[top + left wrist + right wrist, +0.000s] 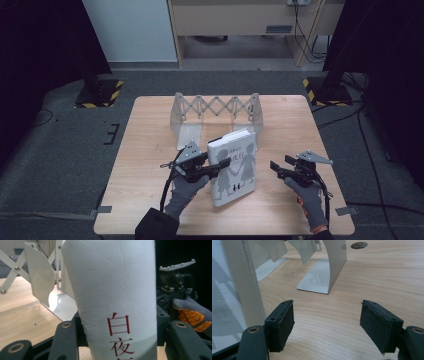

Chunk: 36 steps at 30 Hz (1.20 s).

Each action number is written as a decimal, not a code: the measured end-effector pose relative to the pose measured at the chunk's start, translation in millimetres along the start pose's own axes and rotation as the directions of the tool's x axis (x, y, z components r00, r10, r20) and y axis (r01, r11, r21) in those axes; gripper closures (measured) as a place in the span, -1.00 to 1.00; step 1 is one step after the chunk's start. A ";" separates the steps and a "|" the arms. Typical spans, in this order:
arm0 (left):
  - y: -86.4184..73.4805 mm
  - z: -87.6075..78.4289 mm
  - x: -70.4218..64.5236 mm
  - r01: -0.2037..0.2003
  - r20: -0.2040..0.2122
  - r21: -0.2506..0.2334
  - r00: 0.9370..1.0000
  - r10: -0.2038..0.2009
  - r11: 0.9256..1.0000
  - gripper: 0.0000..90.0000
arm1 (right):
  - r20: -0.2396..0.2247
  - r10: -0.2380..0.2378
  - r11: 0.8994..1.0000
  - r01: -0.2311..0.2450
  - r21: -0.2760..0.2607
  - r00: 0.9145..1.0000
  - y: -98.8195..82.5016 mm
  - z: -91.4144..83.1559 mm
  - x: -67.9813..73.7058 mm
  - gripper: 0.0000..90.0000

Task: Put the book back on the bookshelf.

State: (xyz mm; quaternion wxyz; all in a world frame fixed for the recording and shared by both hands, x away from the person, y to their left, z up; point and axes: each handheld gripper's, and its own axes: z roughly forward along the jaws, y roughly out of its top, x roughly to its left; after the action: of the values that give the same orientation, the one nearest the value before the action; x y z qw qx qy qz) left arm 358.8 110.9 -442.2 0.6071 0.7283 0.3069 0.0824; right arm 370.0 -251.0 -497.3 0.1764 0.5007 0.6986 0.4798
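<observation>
A thick white book with grey silhouettes and red characters on its cover stands tilted on the wooden table. My left gripper is shut on its spine, one pad pressing on each side. My right gripper sits just right of the book, open, with nothing between its pads. In the right gripper view the book's edge stands to the left of the jaws. A gloved hand holds each gripper.
A white metal expanding book rack stands at the back of the table, behind the book; its curved foot lies ahead of my right gripper. The table ends close behind the hands. Black stands with yellow-striped bases stand on the floor at both far corners.
</observation>
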 end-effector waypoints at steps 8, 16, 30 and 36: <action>-14.9 -15.1 -0.7 0.013 0.041 0.001 0.999 -0.013 1.000 0.05 | 0.090 -0.053 0.998 0.051 0.025 0.994 -4.3 2.2 -5.6 -0.50; -19.1 -17.3 -5.4 0.001 0.055 0.002 0.998 -0.001 1.000 0.06 | 0.159 -0.095 0.995 0.088 0.048 0.983 -7.9 -2.0 -15.7 -0.59; -20.6 -17.0 -14.1 -0.045 0.052 0.007 0.998 0.045 0.999 0.07 | 0.189 -0.103 0.987 0.077 0.138 0.977 -21.4 9.5 -26.2 -0.65; -22.6 -16.4 -14.7 -0.065 0.079 -0.005 0.995 0.066 0.998 0.08 | 0.178 -0.094 0.984 0.064 0.166 0.980 -25.1 14.1 -27.5 -0.66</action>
State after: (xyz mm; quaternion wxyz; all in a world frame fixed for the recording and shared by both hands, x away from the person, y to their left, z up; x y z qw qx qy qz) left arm 331.2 118.2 -455.6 0.6167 0.7399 0.2584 0.0737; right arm 379.0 -268.9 -531.7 0.2188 0.5274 0.7347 0.3663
